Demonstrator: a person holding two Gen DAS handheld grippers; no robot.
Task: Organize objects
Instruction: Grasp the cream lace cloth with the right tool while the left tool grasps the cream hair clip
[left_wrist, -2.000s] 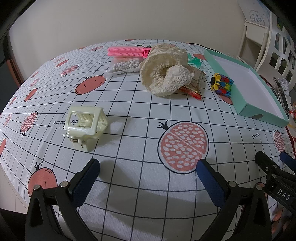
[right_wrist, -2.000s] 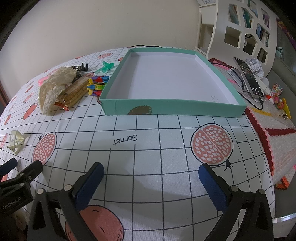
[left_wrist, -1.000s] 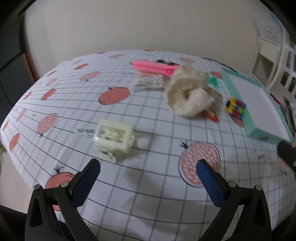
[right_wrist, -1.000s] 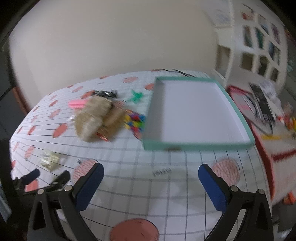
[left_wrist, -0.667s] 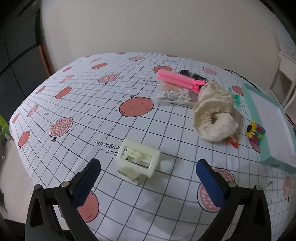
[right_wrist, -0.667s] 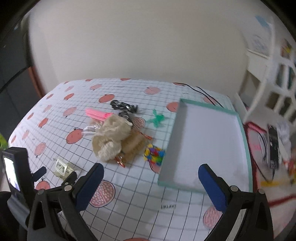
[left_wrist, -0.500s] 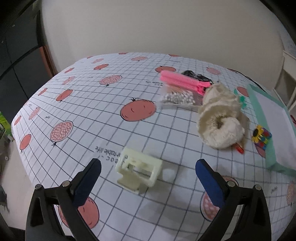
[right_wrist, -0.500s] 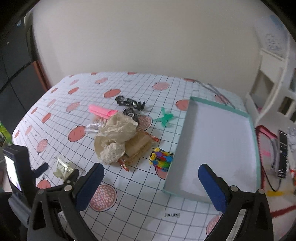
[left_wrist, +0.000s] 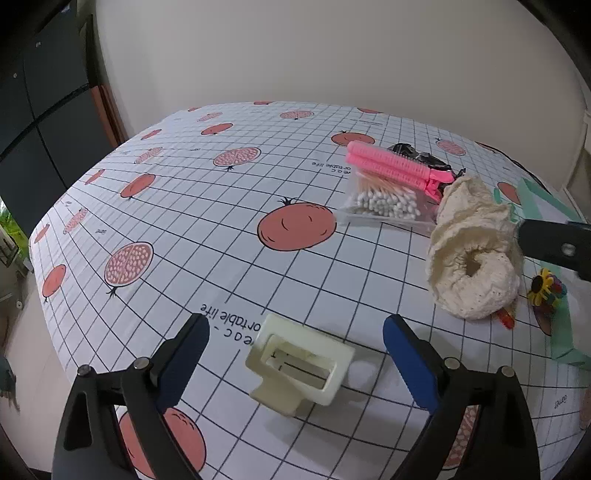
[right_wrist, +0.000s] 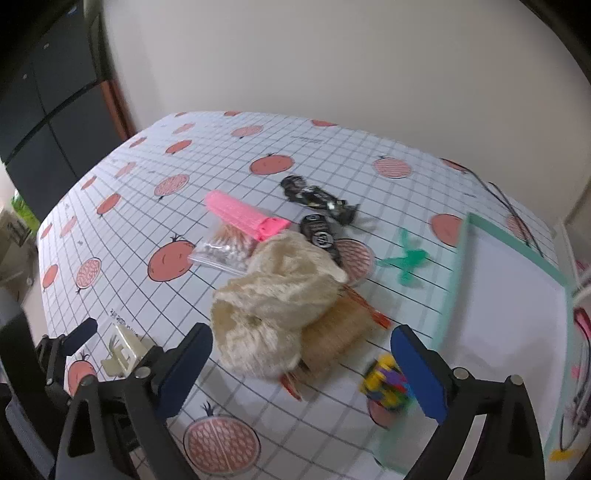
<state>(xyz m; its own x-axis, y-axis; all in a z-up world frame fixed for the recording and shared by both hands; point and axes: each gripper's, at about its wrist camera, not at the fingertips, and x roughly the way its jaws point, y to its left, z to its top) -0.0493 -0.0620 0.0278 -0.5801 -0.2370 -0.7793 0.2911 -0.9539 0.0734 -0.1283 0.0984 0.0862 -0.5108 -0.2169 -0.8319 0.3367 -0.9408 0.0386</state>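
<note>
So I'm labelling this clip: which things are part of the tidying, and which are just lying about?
Job:
cream hair claw
lace scrunchie
pink clip
cotton swab bag
colourful mini clips
teal box
left hand-held gripper

Lying about:
tablecloth
dark cabinet

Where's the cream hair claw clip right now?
In the left wrist view the cream claw clip lies on the tablecloth between the open left gripper fingers, apart from the lace scrunchie pile.
</note>
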